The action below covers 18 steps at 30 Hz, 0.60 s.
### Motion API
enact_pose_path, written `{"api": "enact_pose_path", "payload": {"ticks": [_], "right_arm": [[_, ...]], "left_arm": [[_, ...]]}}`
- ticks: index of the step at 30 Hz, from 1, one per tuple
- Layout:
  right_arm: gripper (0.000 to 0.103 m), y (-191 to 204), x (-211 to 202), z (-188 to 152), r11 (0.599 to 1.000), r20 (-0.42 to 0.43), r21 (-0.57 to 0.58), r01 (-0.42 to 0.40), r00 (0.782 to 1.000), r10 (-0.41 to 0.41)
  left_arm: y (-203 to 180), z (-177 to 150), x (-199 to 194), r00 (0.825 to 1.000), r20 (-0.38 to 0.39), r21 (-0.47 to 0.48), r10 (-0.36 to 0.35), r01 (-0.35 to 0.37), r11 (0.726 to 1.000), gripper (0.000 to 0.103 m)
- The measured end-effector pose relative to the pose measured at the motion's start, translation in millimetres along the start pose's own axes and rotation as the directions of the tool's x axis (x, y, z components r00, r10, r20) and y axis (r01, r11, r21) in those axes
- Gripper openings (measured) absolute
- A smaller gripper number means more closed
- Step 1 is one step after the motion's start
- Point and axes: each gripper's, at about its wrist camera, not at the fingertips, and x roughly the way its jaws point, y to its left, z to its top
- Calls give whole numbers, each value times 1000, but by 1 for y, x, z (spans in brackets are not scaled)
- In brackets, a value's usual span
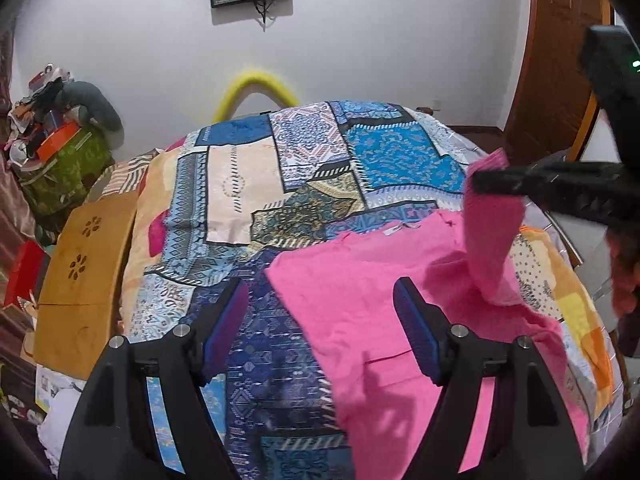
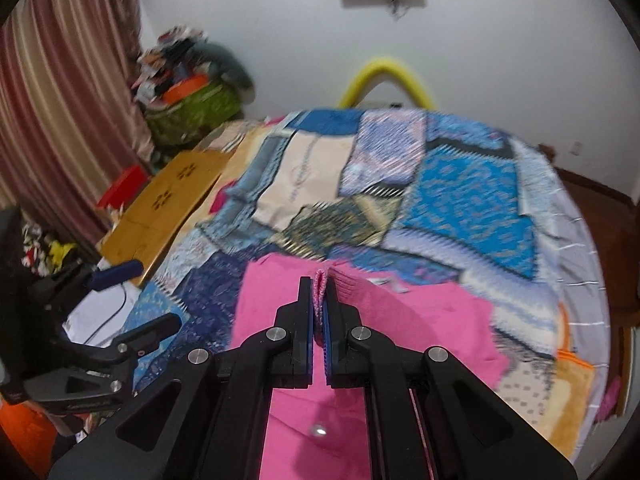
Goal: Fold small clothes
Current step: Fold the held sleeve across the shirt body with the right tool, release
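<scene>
Pink garment point(image 1: 384, 312) spread on patchwork bedspread point(image 1: 280, 184), toward 5 o'clock; right gripper point(image 2: 320, 292) clenched on its raised edge at 3 o'clock; left gripper point(image 1: 320, 320) released, hovering over fabric

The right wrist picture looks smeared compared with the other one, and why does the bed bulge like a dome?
Right wrist view: the patchwork bedspread and wall are streaked with motion blur, while the right gripper, shut on the pink garment, stays crisp. Left wrist view: sharp throughout, with a soft shadow on the pink cloth. Both views: the fisheye lens curves the flat bed and darkens the corners.
</scene>
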Motion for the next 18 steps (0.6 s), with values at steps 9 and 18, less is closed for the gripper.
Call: {"api": "enact_pose_path", "payload": {"ticks": [9,18], "right_arm": [[4,15,64,-18,997,-136,11,-73,988,74],[18,10,57,-18,995,-165,33,-98,981,102]], "left_arm": [[22,-9,22,999,-45,-13,22,-23,1000,75],[25,-10,40,996,-92,-42,21,-25,999,75]]}}
